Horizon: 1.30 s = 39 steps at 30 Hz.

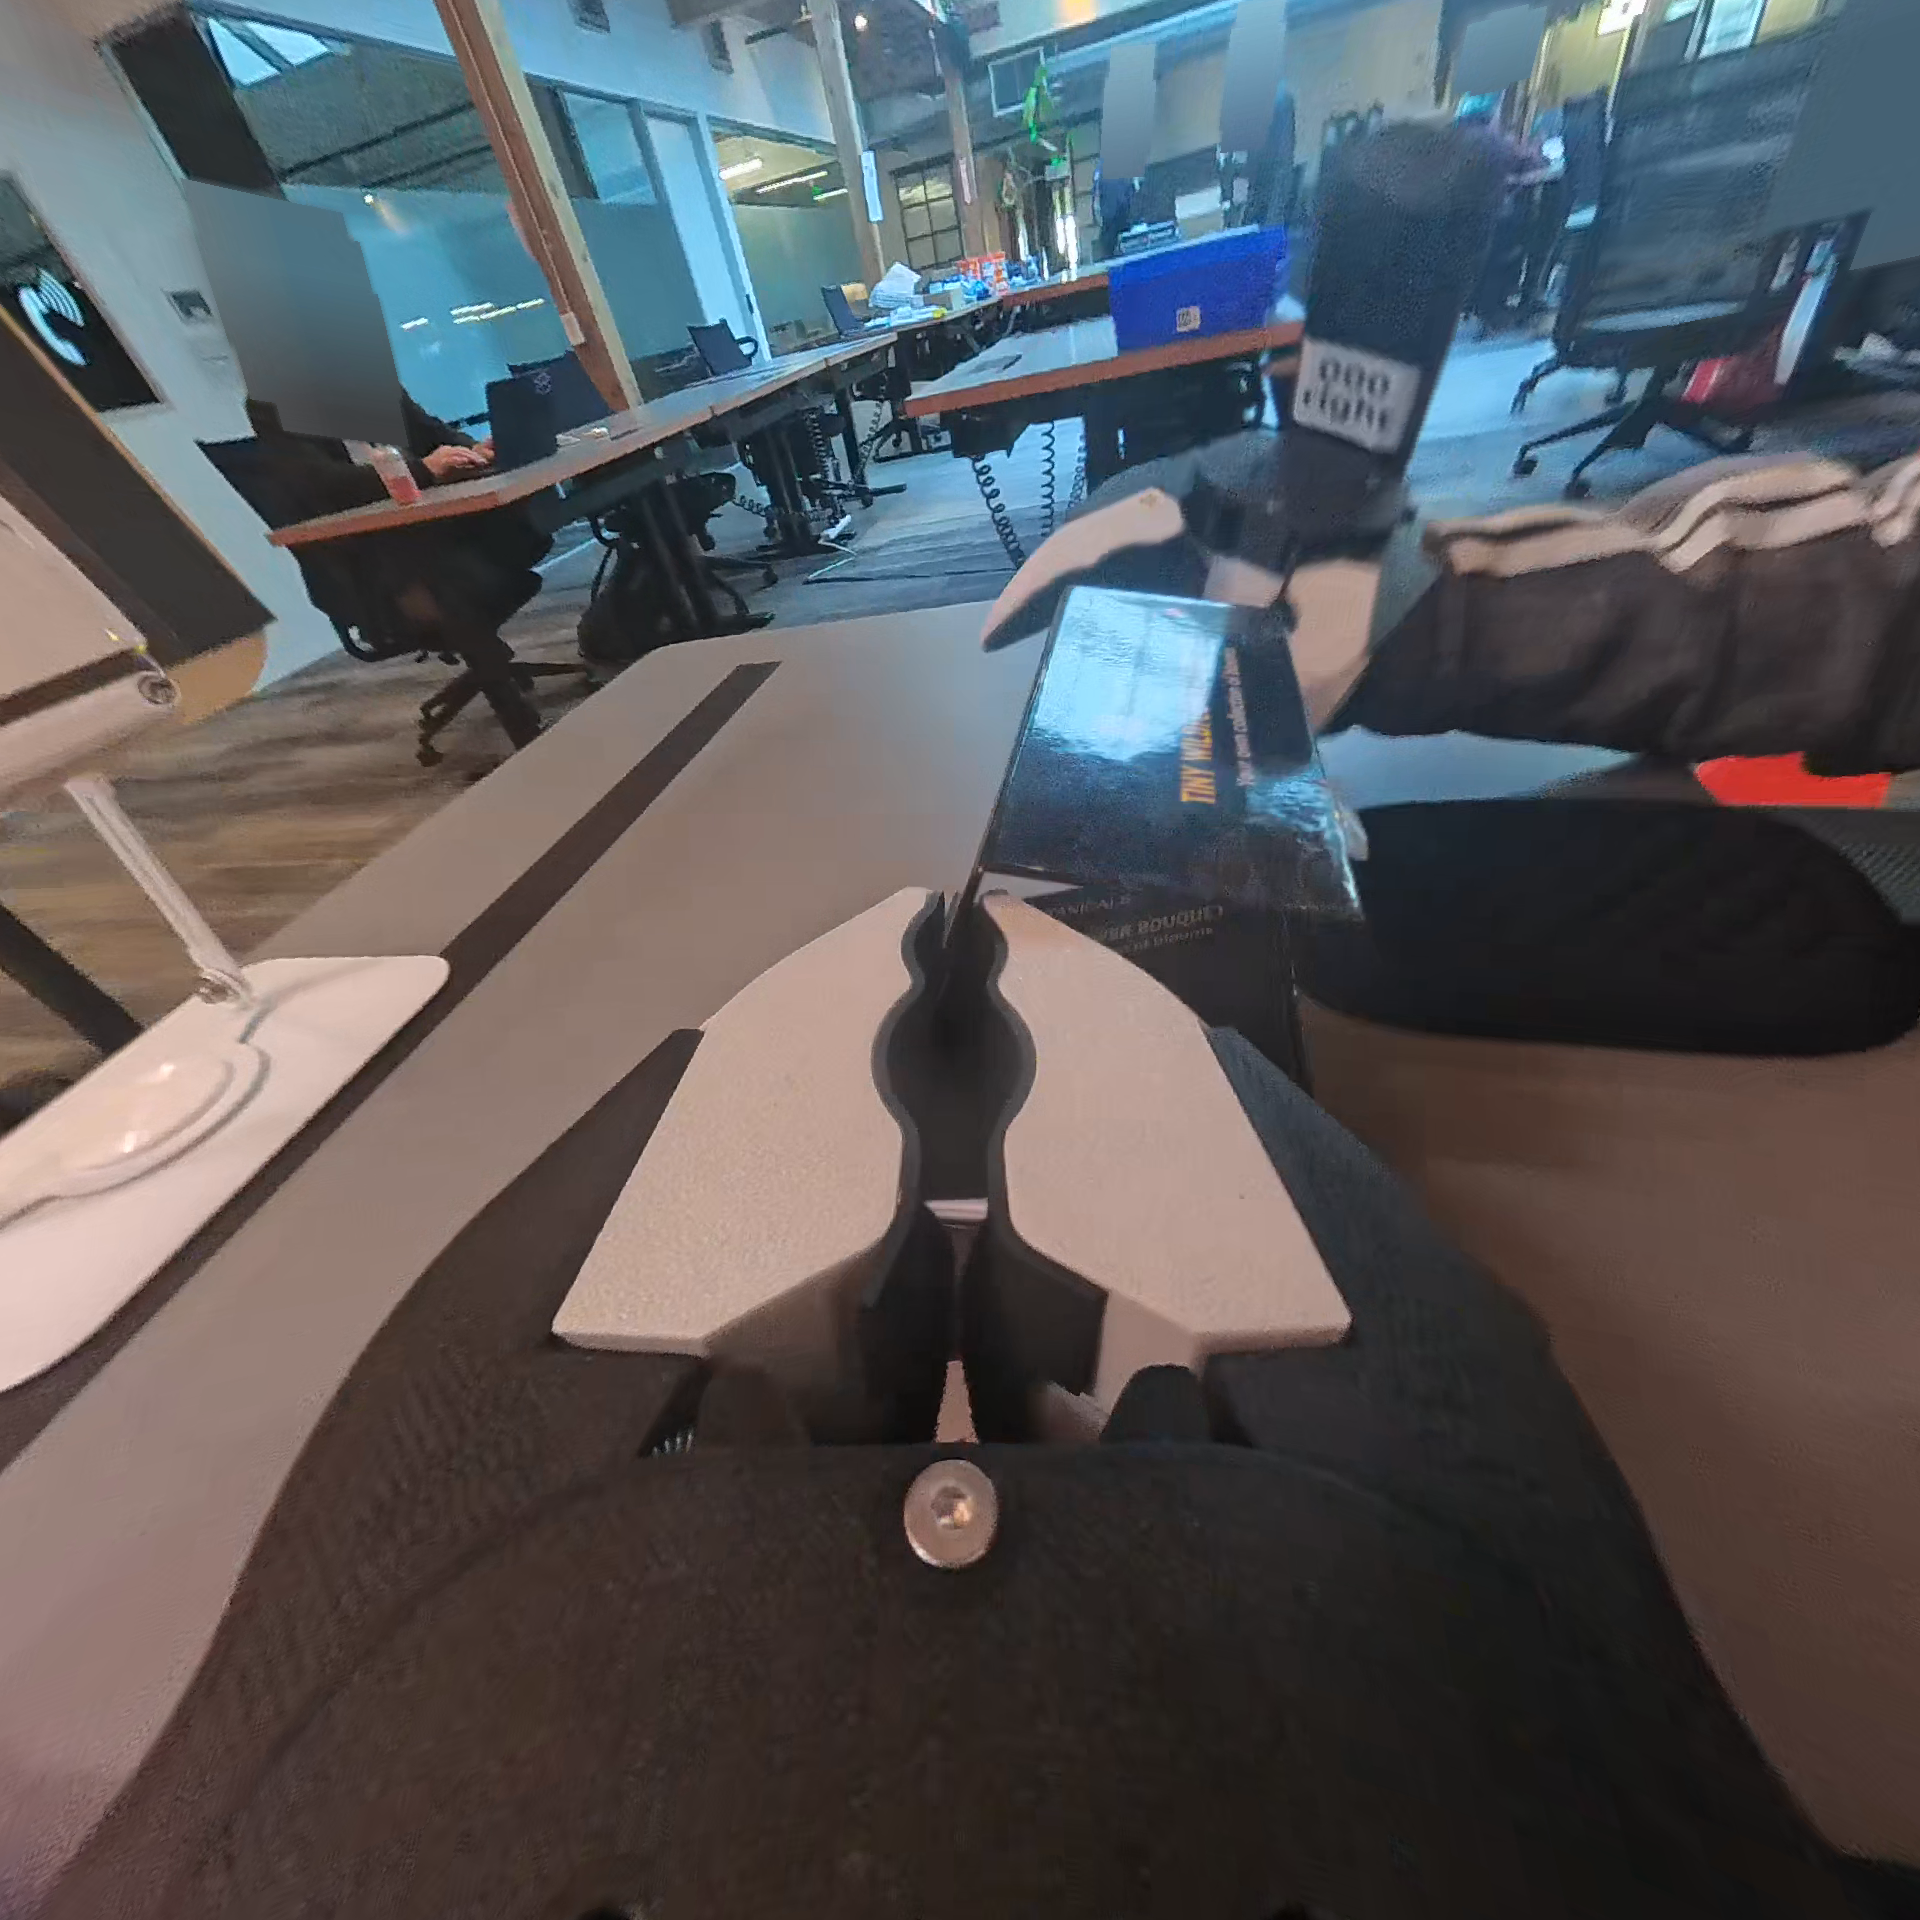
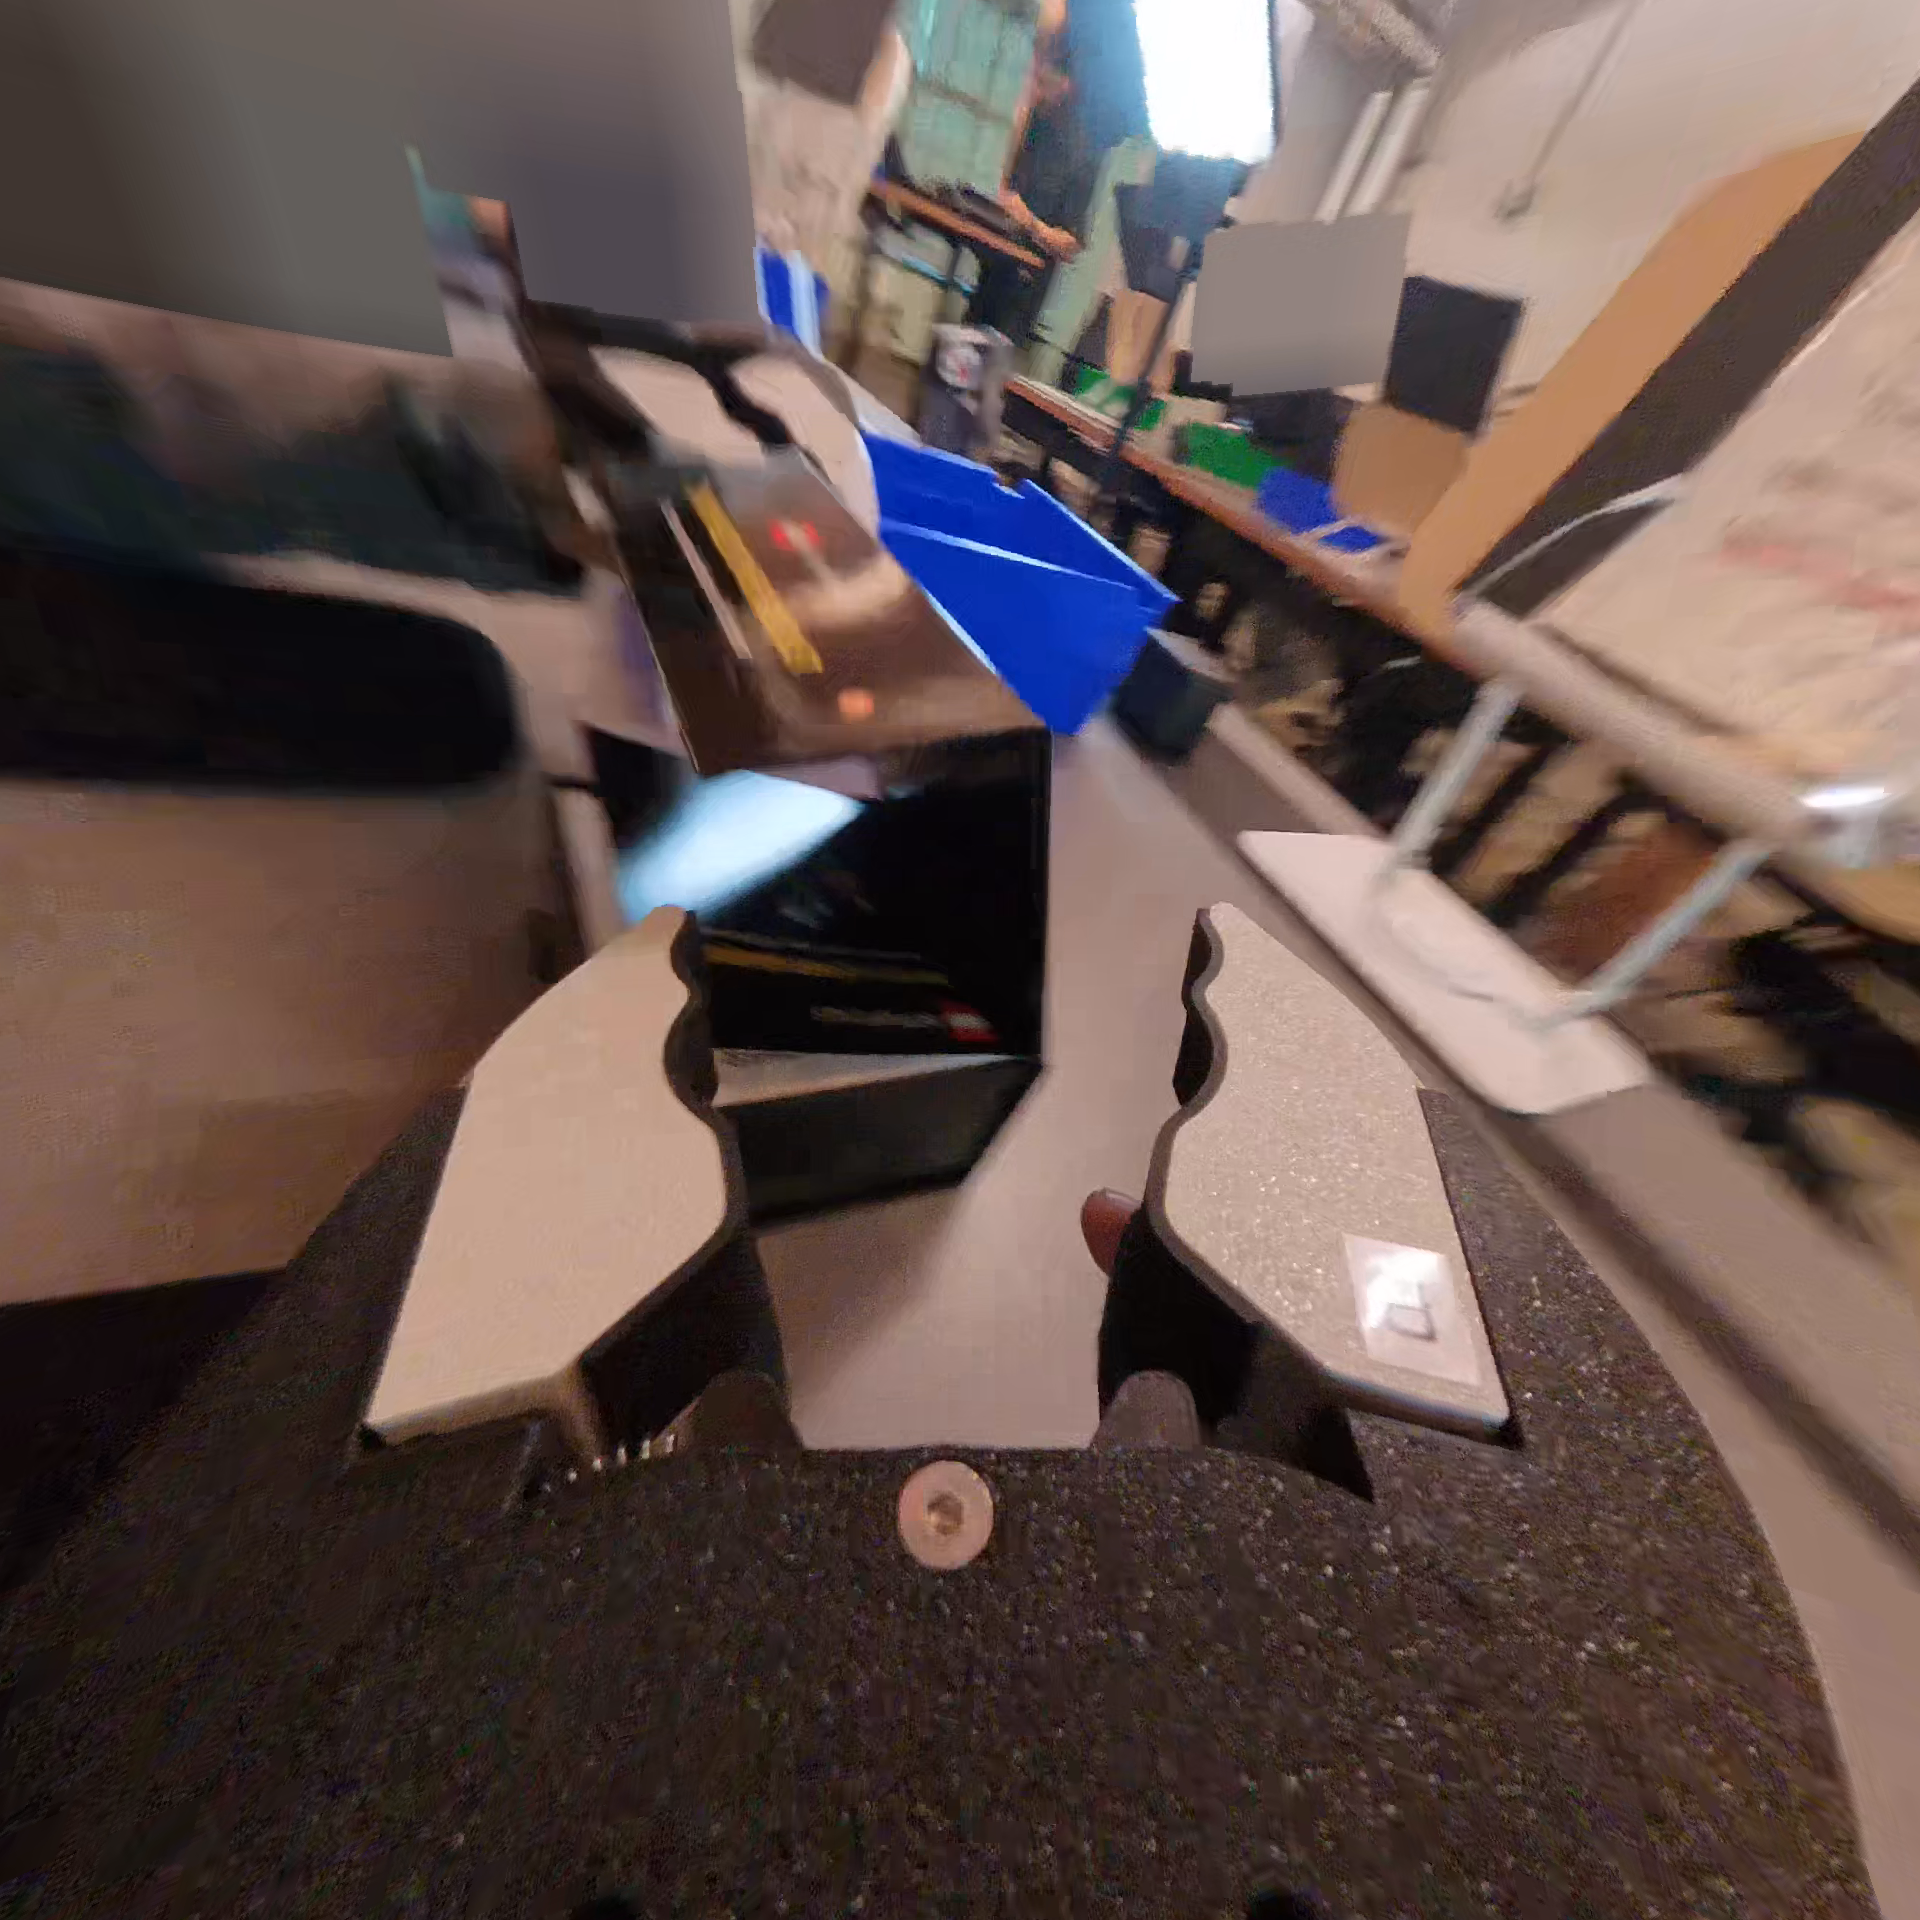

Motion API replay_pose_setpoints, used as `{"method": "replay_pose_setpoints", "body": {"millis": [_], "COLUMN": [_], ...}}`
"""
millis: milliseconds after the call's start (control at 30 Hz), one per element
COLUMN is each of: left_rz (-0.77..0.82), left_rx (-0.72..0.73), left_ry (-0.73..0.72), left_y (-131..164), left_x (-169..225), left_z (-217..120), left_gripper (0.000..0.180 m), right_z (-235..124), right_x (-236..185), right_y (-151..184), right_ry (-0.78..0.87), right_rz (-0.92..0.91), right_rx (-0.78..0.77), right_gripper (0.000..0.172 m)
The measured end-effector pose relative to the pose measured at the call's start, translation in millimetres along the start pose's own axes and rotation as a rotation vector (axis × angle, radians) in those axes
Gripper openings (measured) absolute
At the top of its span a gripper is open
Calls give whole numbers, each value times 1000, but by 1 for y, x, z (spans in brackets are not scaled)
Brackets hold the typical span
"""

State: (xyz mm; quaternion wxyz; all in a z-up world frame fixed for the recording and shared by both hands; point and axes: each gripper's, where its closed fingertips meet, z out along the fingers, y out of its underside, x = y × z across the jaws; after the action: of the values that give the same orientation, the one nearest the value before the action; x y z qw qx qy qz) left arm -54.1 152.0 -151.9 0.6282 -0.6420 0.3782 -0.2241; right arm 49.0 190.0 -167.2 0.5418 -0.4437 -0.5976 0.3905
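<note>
Standing on a grey table, black box, open-plan office behind

A white stand base with a clear slanted post sits on the grey desk, left of a dark strip running along the desk top. A black cushion lies on the desk's right side, with a red-orange patch just behind it. Beyond the desk, long wood-topped tables run across an office floor, with black chairs around them. A blue bin stands on one table. A seated person works at a laptop. Glass partitions line the far wall.
</note>
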Motion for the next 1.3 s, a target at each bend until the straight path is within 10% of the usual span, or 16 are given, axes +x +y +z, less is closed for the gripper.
{"method": "replay_pose_setpoints", "body": {"millis": [133,433,600,867,1300], "left_rz": [-109,-167,55,268,170], "left_rx": [17,31,39,-474,-408], "left_ry": [20,-63,-435,-4,-3], "left_y": [-3,-5,1,71,68], "left_x": [-9,-32,-48,57,68], "left_z": [1,2,-22,17,26], "left_gripper": [5,5,14,1,1], "right_z": [21,51,67,78,107], "right_x": [17,43,78,97,88], "right_y": [-3,-34,-14,27,124], "right_ry": [63,-249,-229,-135,64], "right_rz": [-122,320,625,858,654], "right_rx": [33,133,54,-37,-561], "right_gripper": [64,9,5,8,26]}}
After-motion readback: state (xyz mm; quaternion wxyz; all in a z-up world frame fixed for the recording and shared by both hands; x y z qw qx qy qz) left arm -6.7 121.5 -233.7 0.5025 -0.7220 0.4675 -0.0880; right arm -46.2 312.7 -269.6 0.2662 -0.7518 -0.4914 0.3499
